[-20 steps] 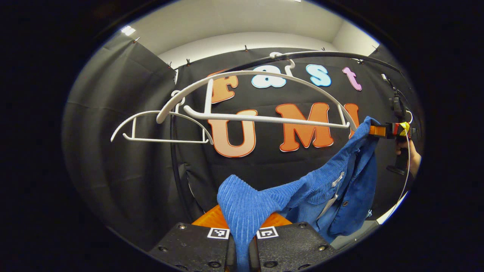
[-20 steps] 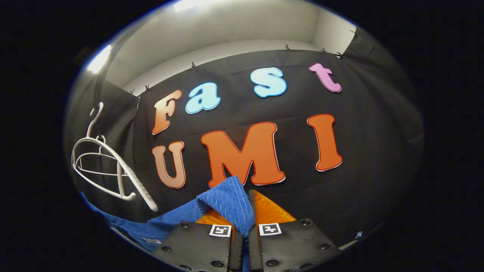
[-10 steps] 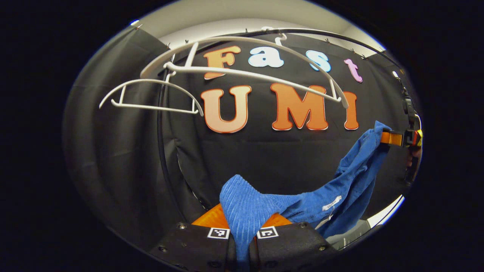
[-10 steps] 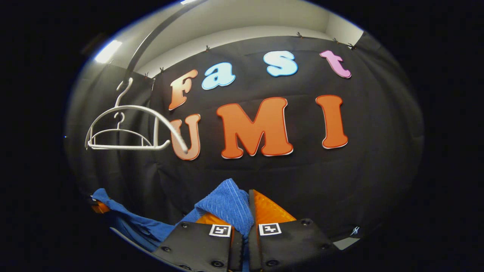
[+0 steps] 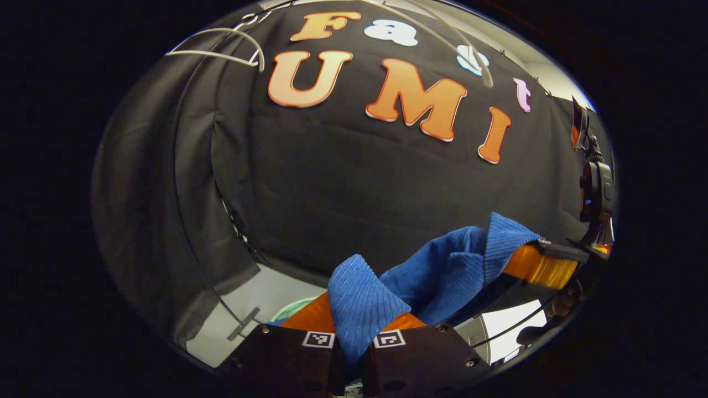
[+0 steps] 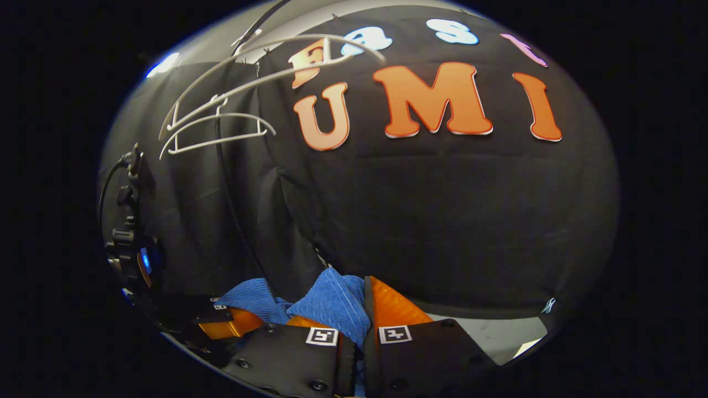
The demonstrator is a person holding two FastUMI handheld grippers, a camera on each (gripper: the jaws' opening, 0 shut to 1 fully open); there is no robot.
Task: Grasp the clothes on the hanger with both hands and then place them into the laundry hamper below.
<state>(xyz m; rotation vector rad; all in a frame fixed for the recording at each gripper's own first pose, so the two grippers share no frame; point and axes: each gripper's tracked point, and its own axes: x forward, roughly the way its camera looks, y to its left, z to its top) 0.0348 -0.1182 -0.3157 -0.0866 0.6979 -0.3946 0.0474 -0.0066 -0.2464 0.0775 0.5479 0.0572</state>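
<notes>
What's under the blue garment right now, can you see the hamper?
Below the blue garment, the left gripper view shows pale floor and a sliver of something green beside the jaws; whether that is the hamper can't be told. The cloth covers the rest.

A blue ribbed garment [image 5: 442,271] is held bunched and off the white hangers [image 6: 215,119], which are seen bare well above it. Pale green is glimpsed below the garment.

Left gripper view looks along its own fingers at the black cloth wall [image 5: 343,182], the hangers [image 5: 221,47] high up. Right gripper view faces that wall too; both share the blue garment [image 5: 442,271], close below.
</notes>
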